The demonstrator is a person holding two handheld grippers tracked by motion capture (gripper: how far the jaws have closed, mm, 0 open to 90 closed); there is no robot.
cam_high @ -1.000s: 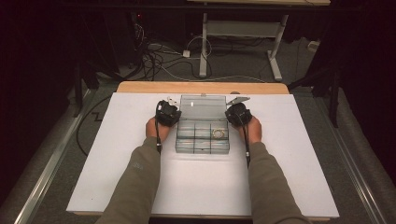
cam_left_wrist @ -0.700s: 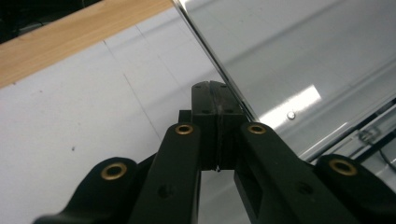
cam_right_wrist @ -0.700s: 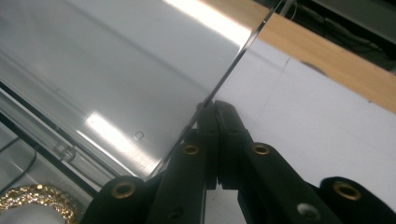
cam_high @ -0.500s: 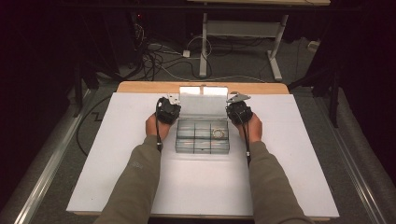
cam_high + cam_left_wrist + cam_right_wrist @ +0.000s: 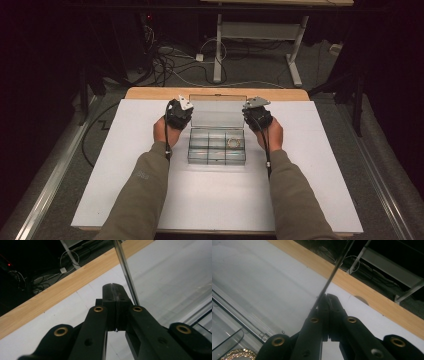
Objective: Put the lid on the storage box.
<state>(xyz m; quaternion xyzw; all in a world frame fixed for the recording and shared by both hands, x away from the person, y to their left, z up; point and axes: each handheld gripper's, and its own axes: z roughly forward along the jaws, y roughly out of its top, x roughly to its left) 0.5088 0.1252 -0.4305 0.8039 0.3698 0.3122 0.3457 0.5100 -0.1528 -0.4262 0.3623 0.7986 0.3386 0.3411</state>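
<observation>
Clear plastic organizer box [image 5: 217,146] sits in the middle of the white table [image 5: 320,200], its lid [image 5: 218,111] swung up to about upright on the far hinge. The person has a gripper at each end of that lid: the left gripper [image 5: 178,114] at its left edge, the right gripper [image 5: 257,115] at its right edge. Both sets of jaws are pressed together with nothing pinched between them. In the left gripper view the closed tips [image 5: 114,293] rest just beside the lid's thin edge [image 5: 126,272], and in the right gripper view the edge [image 5: 332,277] runs up from right against the tips [image 5: 327,302], so the lid looks nudged, not gripped.

My read is that the lid-opening step is in hand. Next calls for tipping the lid past upright so it stays back by itself, both ends pushed evenly so the hinge does not twist.

One compartment on the right holds a small gold chain [image 5: 234,142]; the others look empty. Behind the box, a strip of white surface and the wooden edge [image 5: 150,93] leave the lid some room to fall back. Either side is open table.
</observation>
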